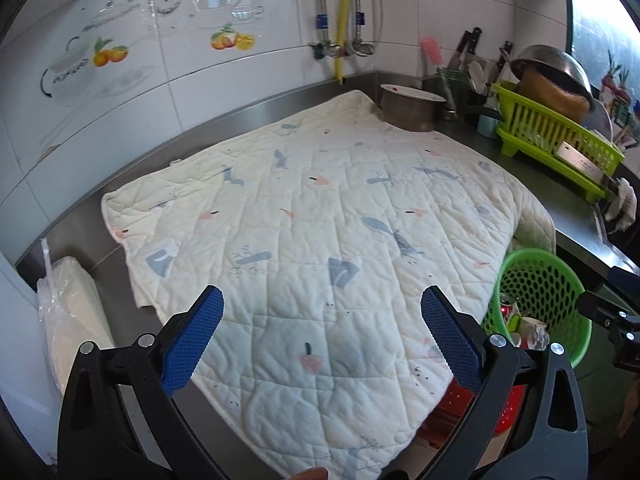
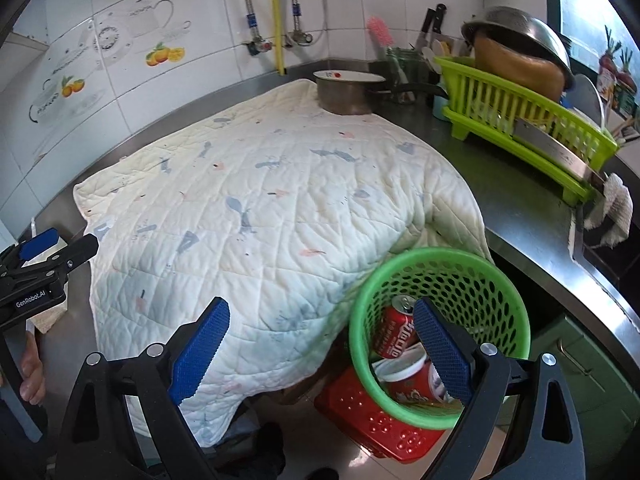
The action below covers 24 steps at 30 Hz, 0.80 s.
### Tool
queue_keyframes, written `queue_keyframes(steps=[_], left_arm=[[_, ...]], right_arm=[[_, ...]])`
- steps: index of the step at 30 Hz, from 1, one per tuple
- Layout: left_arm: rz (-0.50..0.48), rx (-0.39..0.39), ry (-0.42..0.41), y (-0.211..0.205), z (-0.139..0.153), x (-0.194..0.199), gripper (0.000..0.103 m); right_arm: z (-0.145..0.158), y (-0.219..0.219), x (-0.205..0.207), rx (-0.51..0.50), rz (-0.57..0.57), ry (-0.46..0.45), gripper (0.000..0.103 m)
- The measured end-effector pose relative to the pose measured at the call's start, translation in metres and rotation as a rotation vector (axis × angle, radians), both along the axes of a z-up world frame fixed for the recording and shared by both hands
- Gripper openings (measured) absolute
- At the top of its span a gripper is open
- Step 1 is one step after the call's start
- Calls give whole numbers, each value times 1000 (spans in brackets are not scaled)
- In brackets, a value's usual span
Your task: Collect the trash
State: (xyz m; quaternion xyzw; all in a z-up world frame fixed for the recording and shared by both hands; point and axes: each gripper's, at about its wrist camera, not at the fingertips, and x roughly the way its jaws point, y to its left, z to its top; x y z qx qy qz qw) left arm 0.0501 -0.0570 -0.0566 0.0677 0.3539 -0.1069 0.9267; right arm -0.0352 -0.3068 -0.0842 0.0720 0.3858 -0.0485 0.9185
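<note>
**Both grippers empty over quilted mat; trash in green basket**

Left gripper (image 1: 322,312): jaws spread wide, nothing between the blue pads (image 1: 192,344). Poised above the near part of the quilted mat (image 1: 304,208), not touching it.

Right gripper (image 2: 320,332): jaws likewise spread wide, empty. Right pad (image 2: 442,354) lined up over the opening of the green basket (image 2: 460,268); left pad over the mat's drooping near edge. Contact with the basket cannot be told.

Trash, seen from the right wrist: red soda can (image 2: 398,330) leaning inside the green basket, red-and-white cup (image 2: 412,378) just below it, touching or nearly so. Basket sits off the counter's front edge, just beside the overhanging corner of the mat, above a red perforated crate (image 2: 372,420) lower down.

Quilted mat: cream, printed with small blue and pink shapes, spread across the steel counter (image 2: 516,208), near edge hanging over the front.

Far end of mat: metal pot (image 2: 346,94) with white plate on top, resting partly on the mat's corner. To the right, lime dish rack (image 2: 520,128) holding an upturned steel bowl (image 2: 516,28) and a cleaver. Utensil holder with knives and pink brush in the corner behind.

Left wrist view: clear plastic bag of white goods (image 1: 72,320) on the counter, left of the mat, apart from it.
</note>
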Motion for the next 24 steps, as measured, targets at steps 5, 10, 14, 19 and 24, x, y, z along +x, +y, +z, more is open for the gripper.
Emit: queue_keyframes(steps=[5, 10, 14, 19, 24], left_arm=[[34, 7, -6, 8, 2, -2, 98], [32, 16, -15, 7, 3, -6, 98], [32, 20, -24, 9, 5, -11, 98], [42, 15, -28, 11, 7, -12, 98], [49, 4, -39, 12, 10, -14, 98]], right_arm=[[6, 7, 2, -4, 25, -14, 90], [7, 11, 3, -6, 39, -16, 90], [6, 10, 4, -2, 38, -15, 90], [7, 10, 5, -2, 40, -20, 90], [10, 11, 6, -10, 42, -32, 90]])
